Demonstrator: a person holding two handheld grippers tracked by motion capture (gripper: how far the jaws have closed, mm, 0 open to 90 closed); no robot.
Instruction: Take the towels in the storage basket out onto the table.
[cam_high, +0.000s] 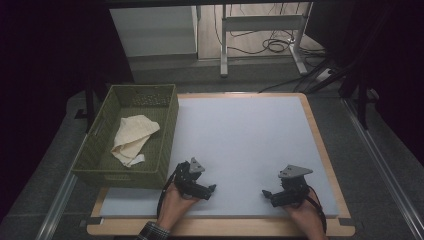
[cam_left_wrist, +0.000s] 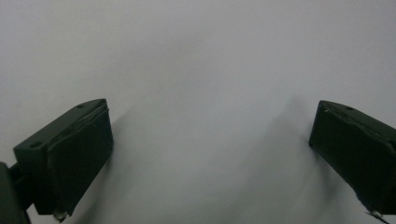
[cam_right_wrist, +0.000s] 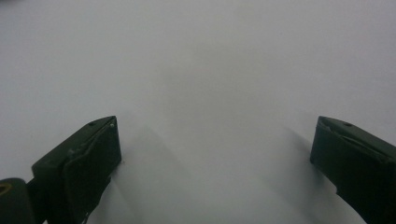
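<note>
Cloth (cam_high: 132, 137) lies crumpled inside the green basket (cam_high: 167, 125), ahead of and to the left of the left gripper (cam_high: 212, 189). Its long axis runs roughly from the near end of the basket toward the far end, tilted a little to the right at the far end. The basket's right wall stands between the cloth and that gripper, so a reach for it would have to go up and over the rim.

Left gripper rests low on the grey worktop (cam_high: 250, 135) with its tips pointing right, away from the basket; in the left gripper view its jaws stand wide apart with nothing but bare worktop between them.

Right gripper (cam_high: 265, 193) sits well to the right of the left one, tips pointing left toward it, and its own view likewise shows jaws spread wide and empty over the worktop.

Of the two, the left is clearly the nearer to the cloth; the right would have to cross the whole near edge. I judge the left hand (cam_high: 172, 205) the natural one for a pick.
</note>
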